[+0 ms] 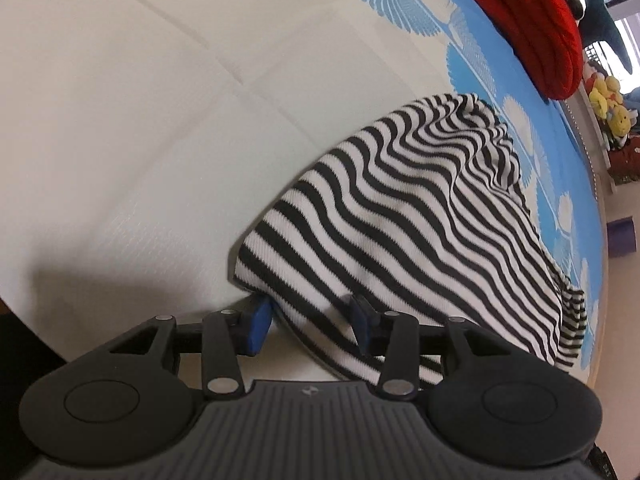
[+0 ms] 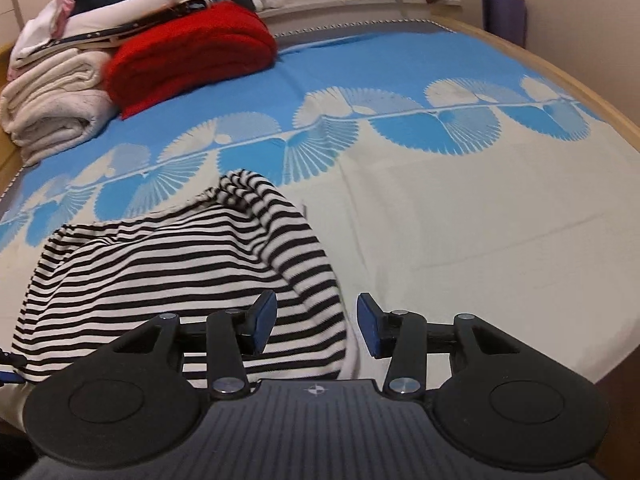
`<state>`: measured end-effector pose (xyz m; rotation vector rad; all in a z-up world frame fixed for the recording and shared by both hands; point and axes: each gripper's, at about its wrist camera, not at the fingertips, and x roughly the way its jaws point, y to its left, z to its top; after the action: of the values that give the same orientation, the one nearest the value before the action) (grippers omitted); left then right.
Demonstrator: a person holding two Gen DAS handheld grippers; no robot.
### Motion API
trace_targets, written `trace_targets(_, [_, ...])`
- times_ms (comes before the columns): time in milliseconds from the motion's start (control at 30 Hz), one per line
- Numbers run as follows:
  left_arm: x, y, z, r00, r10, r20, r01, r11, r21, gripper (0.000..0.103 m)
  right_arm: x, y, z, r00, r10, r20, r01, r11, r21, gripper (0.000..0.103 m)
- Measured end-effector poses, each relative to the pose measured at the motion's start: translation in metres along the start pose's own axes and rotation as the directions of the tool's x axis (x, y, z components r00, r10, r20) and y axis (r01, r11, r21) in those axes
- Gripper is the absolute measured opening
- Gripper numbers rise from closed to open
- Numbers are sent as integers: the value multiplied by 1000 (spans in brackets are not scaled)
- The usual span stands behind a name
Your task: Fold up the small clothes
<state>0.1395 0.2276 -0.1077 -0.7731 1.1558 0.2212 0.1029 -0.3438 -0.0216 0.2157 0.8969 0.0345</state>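
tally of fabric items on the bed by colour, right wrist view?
Black-and-white striped: 1, the striped garment
Red: 1, the folded red blanket
Cream/white: 2, the rolled cream blanket and the folded white cloth stacked above it
Total: 4; the pile may hide more.

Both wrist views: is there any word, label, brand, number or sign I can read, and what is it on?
No readable words or numbers in either view.
Left tool body: a small round emblem, a symbol, no letters.
Right tool body: the same kind of emblem, no letters.
Striped garment: no tag or print showing.
Red folded cloth and the bedspread: pattern only, no text.
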Motion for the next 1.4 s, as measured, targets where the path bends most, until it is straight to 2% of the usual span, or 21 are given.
trace_targets(300, [4, -4, 3, 999, -1, 46, 2, 1000, -13, 44, 5, -3, -1, 1000, -18, -9, 18, 1000, 16, 46])
trace_targets(400, [4, -6, 3, 999, -7, 52, 6, 1000, 13, 12, 6, -3, -1, 1000, -24, -12, 24, 1000, 20, 46])
trace_targets(433, [2, -7, 3, 998, -10, 61, 9, 1000, 24, 9, 7, -3, -2, 1000, -27, -14, 27, 999, 18, 46])
trace_targets(533, [-15, -10, 2, 991, -7, 130, -1, 998, 63, 7, 8, -2, -2, 999, -34, -18, 35, 999, 16, 46])
trace_targets(600, [-29, -8, 0, 983, 6, 186, -18, 998, 60, 6, 9, -2, -2, 999, -36, -21, 36, 999, 18, 46])
trace_targets(667, [-37, -1, -1, 978, 35, 204, -43, 999, 34, 6, 10, 0, -2, 999, -37, -25, 38, 999, 15, 46])
trace_targets(700, [-38, 6, 0, 981, 42, 191, -44, 999, 3, 6, 11, 1, -2, 999, -40, -27, 40, 999, 12, 46])
trace_targets(800, [-33, 23, 6, 992, 4, 129, 10, 994, -107, 12, 13, 2, -1, 999, -38, -30, 39, 999, 4, 46])
trace_targets(900, [-31, 31, 11, 992, 11, 123, 7, 989, -149, 38, 14, 3, -1, 999, -41, -31, 41, 999, 2, 46])
trace_targets(1067, [-26, 35, 14, 995, 21, 101, -3, 986, -166, 39, 13, 2, -1, 999, -40, -28, 41, 999, 10, 46])
trace_targets(1167, [-21, 33, 14, 994, 36, 100, -19, 987, -162, 35, 12, 0, 0, 999, -42, -22, 42, 999, 18, 46])
trace_targets(1233, [-19, 28, 14, 994, 39, 105, -25, 991, -133, 10, 11, -1, 1, 999, -44, -20, 44, 999, 23, 46])
trace_targets(1400, [-26, 13, 8, 983, 78, 168, -70, 996, -54, 7, 9, -5, 3, 999, -50, -13, 50, 998, 40, 46])
